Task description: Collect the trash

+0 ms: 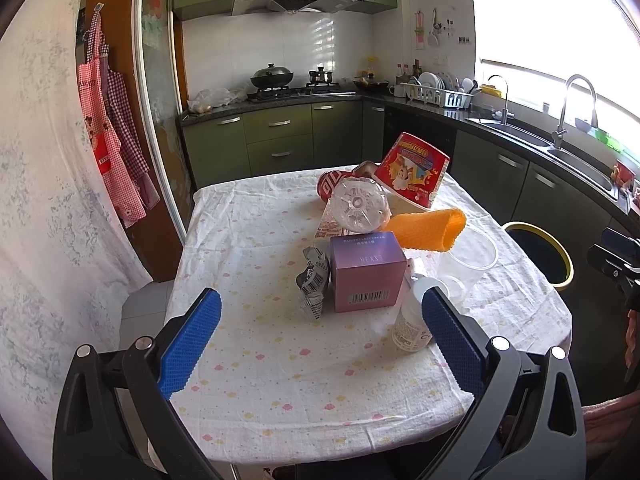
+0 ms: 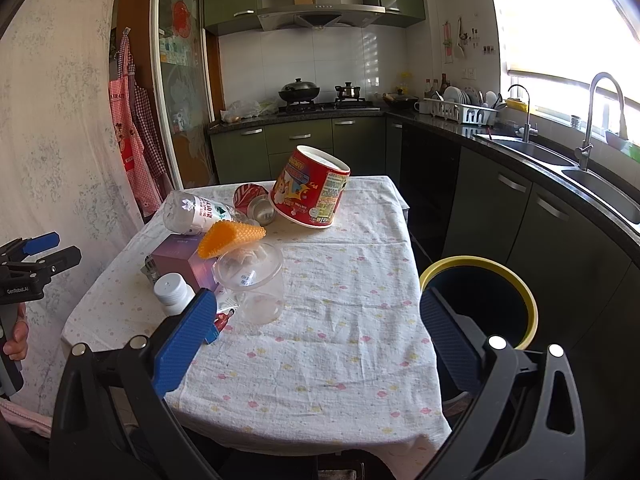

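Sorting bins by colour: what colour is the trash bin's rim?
Yellow rim on the trash bin, black inside; clearest in the right wrist view.

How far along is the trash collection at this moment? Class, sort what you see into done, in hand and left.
Done: nothing visibly; the bin's inside looks dark, so contents cannot be told. In hand: nothing, the left gripper and right gripper are both open and empty. Left: all of it on the table, the red tub, bottle, orange mesh, pink box, clear cup and white bottle.
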Tool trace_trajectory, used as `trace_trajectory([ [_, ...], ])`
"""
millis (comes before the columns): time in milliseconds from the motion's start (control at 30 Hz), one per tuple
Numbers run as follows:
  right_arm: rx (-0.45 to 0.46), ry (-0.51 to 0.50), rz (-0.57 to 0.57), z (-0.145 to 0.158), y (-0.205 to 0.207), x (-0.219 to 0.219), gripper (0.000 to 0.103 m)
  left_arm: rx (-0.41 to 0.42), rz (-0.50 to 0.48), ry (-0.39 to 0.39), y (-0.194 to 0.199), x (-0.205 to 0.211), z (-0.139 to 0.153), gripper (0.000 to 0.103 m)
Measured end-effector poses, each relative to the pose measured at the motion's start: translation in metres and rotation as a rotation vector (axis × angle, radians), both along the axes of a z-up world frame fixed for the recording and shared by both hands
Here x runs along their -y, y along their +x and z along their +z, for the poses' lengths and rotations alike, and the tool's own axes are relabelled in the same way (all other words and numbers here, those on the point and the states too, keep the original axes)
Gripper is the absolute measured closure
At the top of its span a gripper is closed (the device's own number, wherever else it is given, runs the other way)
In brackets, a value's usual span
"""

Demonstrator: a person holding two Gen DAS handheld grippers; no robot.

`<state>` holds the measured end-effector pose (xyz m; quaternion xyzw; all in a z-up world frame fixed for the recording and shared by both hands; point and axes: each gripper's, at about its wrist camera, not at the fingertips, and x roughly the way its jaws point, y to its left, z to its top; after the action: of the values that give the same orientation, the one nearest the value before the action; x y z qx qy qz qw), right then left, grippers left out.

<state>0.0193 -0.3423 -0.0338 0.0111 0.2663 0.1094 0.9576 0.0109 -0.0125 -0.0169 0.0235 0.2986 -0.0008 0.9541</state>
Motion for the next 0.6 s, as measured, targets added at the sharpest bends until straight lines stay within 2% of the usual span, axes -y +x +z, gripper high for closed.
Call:
trace_trajectory([
  [400, -0.017, -0.001, 0.005, -0.006, 0.004, -0.001, 0.006, -0.013, 0.007, 0.011, 0.014, -0.006, -0.001, 0.004],
  [600, -0.052, -0.023, 0.013, -0.006, 0.038, 0.004, 0.006, -0.010, 0.028, 0.018, 0.048, -0.023, 0.000, 0.004],
])
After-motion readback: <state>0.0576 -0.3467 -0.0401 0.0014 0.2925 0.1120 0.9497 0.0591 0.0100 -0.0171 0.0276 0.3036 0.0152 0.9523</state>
